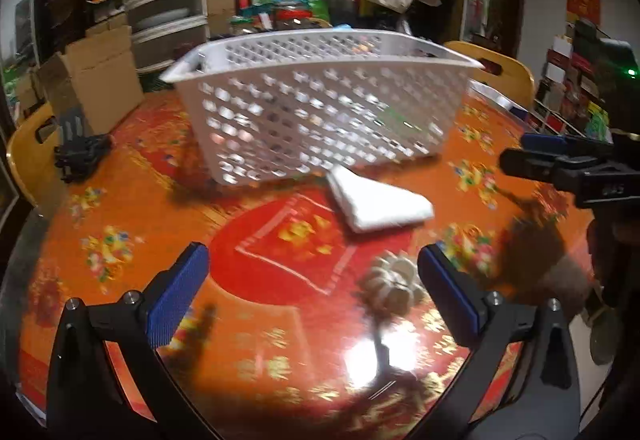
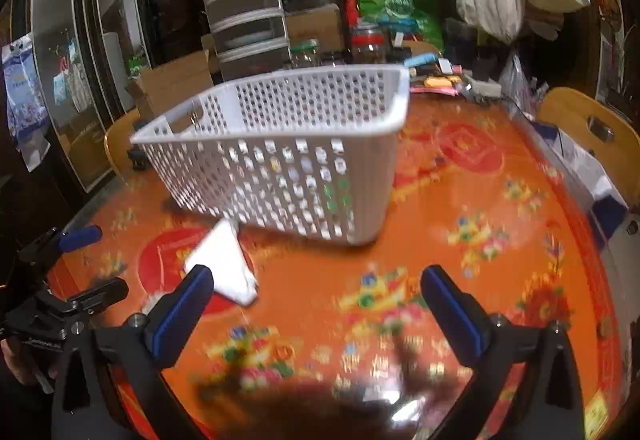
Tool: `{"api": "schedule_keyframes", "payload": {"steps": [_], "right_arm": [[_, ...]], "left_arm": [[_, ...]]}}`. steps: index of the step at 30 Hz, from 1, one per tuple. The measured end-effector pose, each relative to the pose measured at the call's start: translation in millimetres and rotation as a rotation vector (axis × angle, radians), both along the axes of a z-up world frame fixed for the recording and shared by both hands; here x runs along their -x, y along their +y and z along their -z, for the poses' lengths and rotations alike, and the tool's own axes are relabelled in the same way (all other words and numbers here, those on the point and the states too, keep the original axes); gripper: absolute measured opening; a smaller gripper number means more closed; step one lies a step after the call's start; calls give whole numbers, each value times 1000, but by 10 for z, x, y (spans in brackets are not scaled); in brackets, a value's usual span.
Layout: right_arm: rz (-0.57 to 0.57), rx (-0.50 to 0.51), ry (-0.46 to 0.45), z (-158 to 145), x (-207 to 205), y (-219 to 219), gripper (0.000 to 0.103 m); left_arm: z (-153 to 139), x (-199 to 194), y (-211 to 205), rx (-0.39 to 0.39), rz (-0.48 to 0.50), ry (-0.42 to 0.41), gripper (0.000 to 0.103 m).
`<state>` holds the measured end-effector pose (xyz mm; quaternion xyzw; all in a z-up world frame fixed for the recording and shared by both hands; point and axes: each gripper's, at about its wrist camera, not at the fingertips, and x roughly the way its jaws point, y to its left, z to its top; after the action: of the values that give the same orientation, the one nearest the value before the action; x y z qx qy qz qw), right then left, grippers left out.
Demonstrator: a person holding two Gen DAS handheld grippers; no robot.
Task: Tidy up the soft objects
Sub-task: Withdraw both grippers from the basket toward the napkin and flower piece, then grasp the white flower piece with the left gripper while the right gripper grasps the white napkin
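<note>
A white perforated basket [image 1: 304, 111] stands on the orange floral table [image 1: 120, 199]; it also shows in the right wrist view [image 2: 280, 159]. A folded white cloth [image 1: 378, 205] lies just in front of the basket, and in the right wrist view [image 2: 226, 264]. A beige pumpkin-shaped soft object [image 1: 390, 286] lies near my left gripper's right finger. My left gripper [image 1: 312, 280] is open and empty above the table. My right gripper [image 2: 316, 300] is open and empty; it also shows at the right edge of the left wrist view [image 1: 532, 155].
A black object [image 1: 82, 155] lies at the table's left edge. Wooden chairs [image 1: 496, 67] stand around the table. Cardboard boxes [image 1: 96, 79], drawer units [image 2: 246, 3], jars and bags crowd the back. The left gripper shows at the left in the right wrist view [image 2: 64, 280].
</note>
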<state>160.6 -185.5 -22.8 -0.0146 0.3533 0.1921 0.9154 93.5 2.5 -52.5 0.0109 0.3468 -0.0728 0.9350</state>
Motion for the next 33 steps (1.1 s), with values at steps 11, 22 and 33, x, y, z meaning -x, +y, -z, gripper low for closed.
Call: {"api": "schedule_keyframes", "payload": {"steps": [11,22,33], "right_arm": [[38,-11,25,192,162,-104,103],[15,-8,51,270,70,156,103],[-41,7,120,430,-42,692,103]], "left_arm": [[235,-68,-278,41,30,52,99],[301,-134,-282,59,53,61,41],[202,-173,445,69,-96,38,41]]}}
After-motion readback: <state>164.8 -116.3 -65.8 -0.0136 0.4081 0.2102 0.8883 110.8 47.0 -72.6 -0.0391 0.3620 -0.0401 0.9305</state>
